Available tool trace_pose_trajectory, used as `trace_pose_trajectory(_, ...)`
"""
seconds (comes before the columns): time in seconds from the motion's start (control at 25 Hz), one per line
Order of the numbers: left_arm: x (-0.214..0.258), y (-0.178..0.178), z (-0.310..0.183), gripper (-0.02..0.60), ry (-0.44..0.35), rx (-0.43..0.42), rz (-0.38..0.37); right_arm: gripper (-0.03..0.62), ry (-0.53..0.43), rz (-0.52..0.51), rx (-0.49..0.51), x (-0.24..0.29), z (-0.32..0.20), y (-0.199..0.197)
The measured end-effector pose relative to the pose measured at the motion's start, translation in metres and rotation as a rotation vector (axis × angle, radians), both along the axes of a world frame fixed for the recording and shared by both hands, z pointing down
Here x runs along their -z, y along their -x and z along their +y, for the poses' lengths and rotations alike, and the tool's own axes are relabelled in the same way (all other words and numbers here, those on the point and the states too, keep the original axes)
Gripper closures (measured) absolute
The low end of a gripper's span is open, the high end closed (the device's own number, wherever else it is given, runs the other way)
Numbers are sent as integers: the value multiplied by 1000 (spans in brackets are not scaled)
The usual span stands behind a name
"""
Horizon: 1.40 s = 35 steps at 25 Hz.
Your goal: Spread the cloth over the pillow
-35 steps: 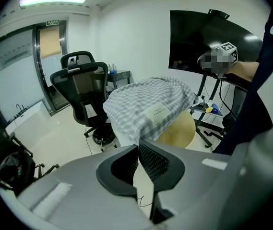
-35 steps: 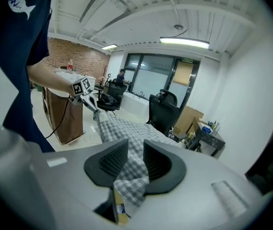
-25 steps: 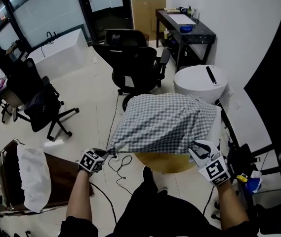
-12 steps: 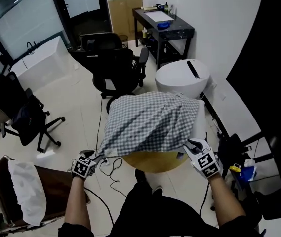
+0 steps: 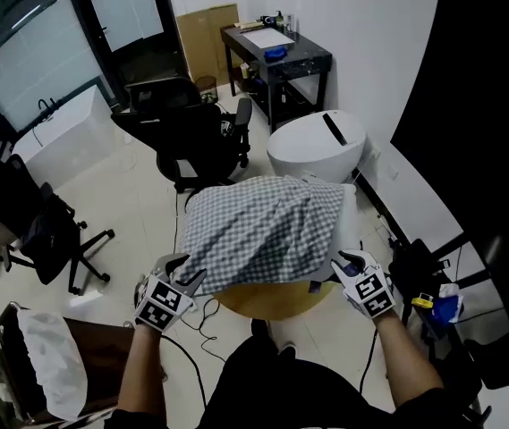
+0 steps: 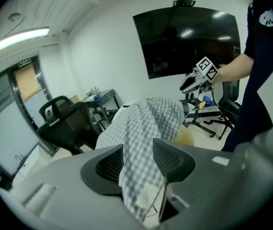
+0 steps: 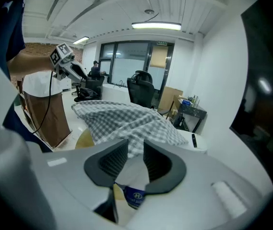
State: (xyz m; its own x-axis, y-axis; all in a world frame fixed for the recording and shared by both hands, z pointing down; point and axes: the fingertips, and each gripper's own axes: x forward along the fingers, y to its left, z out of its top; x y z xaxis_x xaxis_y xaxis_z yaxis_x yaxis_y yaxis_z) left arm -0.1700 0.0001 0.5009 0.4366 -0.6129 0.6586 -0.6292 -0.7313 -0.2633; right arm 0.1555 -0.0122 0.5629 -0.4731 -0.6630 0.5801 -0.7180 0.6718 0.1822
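Checked cloth [image 5: 263,231] draped over white pillow [image 5: 351,206] on round bench [image 5: 272,300]. Left claw [image 5: 190,272] at near-left corner, jaws opening, cloth hanging loose between. Right claw [image 5: 336,266] clamped on cloth's near-right corner.

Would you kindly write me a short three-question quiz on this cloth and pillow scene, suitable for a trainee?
1. True or false: the cloth is plain red.
2. The cloth is draped over: A a ladder, B a pillow, C a lamp.
3. What hangs between the left gripper's jaws?

Key: 1 false, it is checked; 2 B; 3 the cloth, and those jaws are opening.
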Motion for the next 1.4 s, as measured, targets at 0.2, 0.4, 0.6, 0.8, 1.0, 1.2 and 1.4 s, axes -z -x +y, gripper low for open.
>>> trace_pose_trajectory(0.2, 23, -106, -20, 397, -51, -181, 44, 480, -17, 16, -31, 9, -18, -19)
trace_pose_trajectory(0.4, 12, -195, -22, 397, -9, -342, 109, 480, -55, 33, -57, 28, -43, -39)
trace_pose_trajectory(0.6, -31, -265, -2, 397, 131, -484, 93, 479, -71, 74, -14, 37, -65, -59)
trace_pose_trajectory(0.8, -63, -304, -13, 399, 112, -435, 12, 471, -67, 131, 136, 29, -83, -70)
trace_pose_trajectory(1.0, -101, -322, -36, 383, 103, -304, -114, 461, -61, 187, 329, 11, -102, -75)
trace_pose_trajectory(1.2, -134, -333, -51, 339, 104, -144, -228, 450, -72, 226, 578, -14, -111, -76)
trace_pose_trajectory(1.4, -153, -326, -61, 377, 125, -26, -303, 437, -67, 214, 736, -28, -115, -65)
